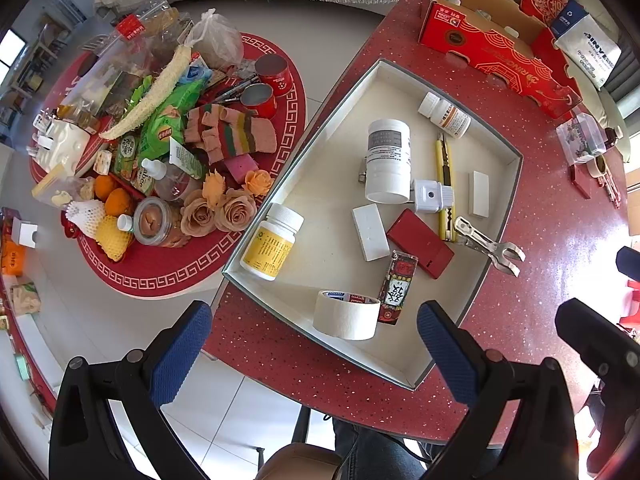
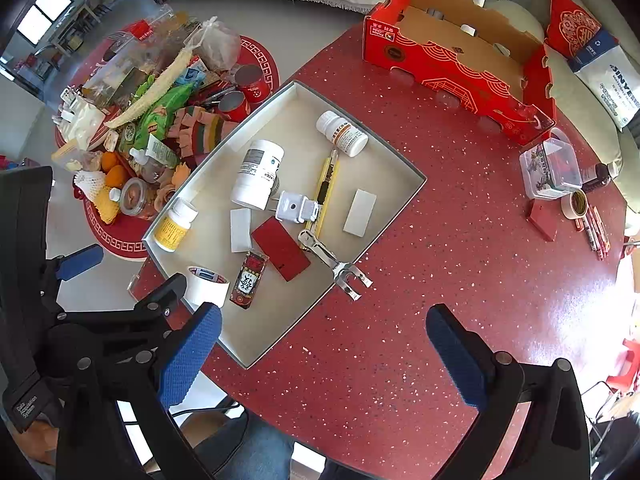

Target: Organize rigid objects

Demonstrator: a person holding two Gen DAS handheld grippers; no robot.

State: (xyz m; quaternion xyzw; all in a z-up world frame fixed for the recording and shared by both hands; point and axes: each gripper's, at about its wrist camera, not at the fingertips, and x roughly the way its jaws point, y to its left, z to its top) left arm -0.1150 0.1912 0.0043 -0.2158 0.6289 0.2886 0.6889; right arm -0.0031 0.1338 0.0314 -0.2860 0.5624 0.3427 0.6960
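A shallow white tray [image 1: 328,248] [image 2: 384,160] sits on the red table and holds rigid items: a tall white bottle [image 1: 388,160] [image 2: 258,174], a yellow-label bottle [image 1: 272,242] [image 2: 176,224], a small pill bottle [image 1: 444,114] [image 2: 342,133], a yellow utility knife [image 1: 445,184] [image 2: 326,188], a white plug [image 1: 432,196] [image 2: 296,207], a red box [image 1: 420,242] [image 2: 280,248], a tape roll [image 1: 346,314] [image 2: 206,286] and a metal clip [image 1: 492,246] [image 2: 334,264] across the rim. My left gripper [image 1: 314,352] is open above the tray's near corner. My right gripper [image 2: 324,360] is open over bare table beside the tray.
A red cardboard box [image 1: 492,48] [image 2: 460,56] stands at the table's far side. A clear container [image 2: 550,168], tape and pens lie at the right edge. A low red round table [image 1: 168,272] piled with soft items, food and cans stands left of the tray.
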